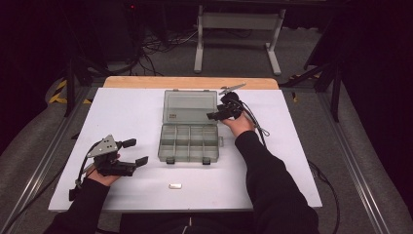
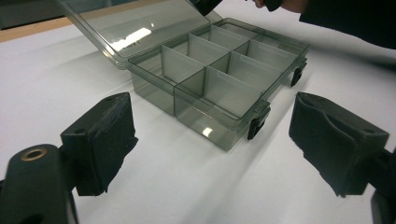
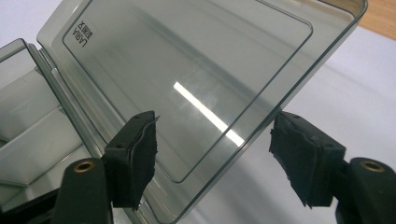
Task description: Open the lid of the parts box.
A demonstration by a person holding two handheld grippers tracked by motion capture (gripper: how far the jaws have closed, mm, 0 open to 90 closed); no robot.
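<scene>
— While the organiser box [image 1: 189, 142] sits open at the middle of the tabletop [image 1: 126, 109], where is each gripper?

— The right gripper [image 1: 214, 115] is at the right end of the lid [image 1: 190, 106], near the far edge of the tabletop. The lid leans back from the tray toward that far edge. The left gripper [image 1: 136, 151] rests low by the near left corner, well apart from the box and pointing toward it.

— How do the jaws stand?

— On the left gripper [image 2: 212, 140] they stand wide with nothing between them; its view looks straight at the tray's front wall and the two dark latches [image 2: 258, 122]. On the right gripper [image 3: 212, 154] they are parted too. The lid's [image 3: 187, 84] clear edge runs between them, one pad lying in front of the panel and the other off its edge; neither visibly presses on it.

— Anything in the compartments?

— I can't make out anything in them; the dividers [image 2: 196, 63] split the tray into two rows.

— Anything else on the tabletop?

— A small pale piece [image 1: 175, 185] near the near edge, in front of the box.
</scene>
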